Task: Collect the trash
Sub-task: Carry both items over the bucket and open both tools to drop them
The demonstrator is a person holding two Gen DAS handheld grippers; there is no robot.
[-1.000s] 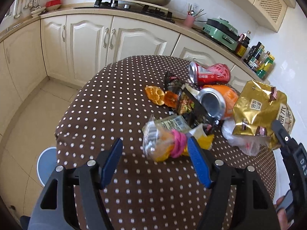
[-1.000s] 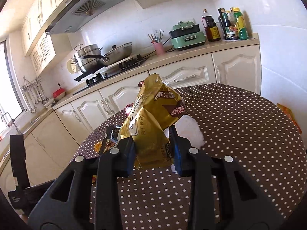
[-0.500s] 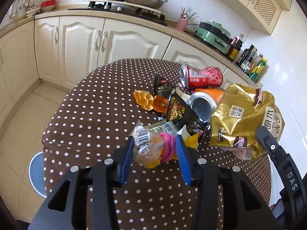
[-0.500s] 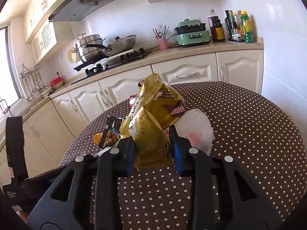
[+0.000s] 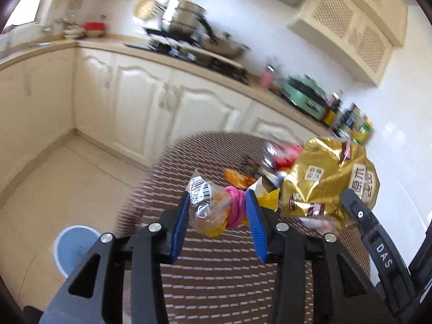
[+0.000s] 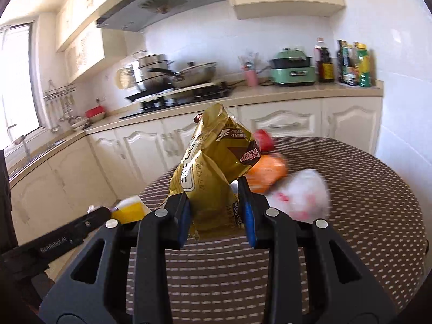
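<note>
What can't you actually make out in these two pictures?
- Left wrist view: the cans behind the gold bag are smeared by motion blur and partly covered by it.
- Left wrist view: the blue bin is half hidden by the left gripper, so its contents stay unseen.
- Right wrist view: the print on the white bag is blurred, and the right gripper hides the table beneath.

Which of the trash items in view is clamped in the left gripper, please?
The clear barcoded wrapper, orange and pink inside, sits between the left gripper's blue pads; the gold snack bag is the right gripper's.
</note>
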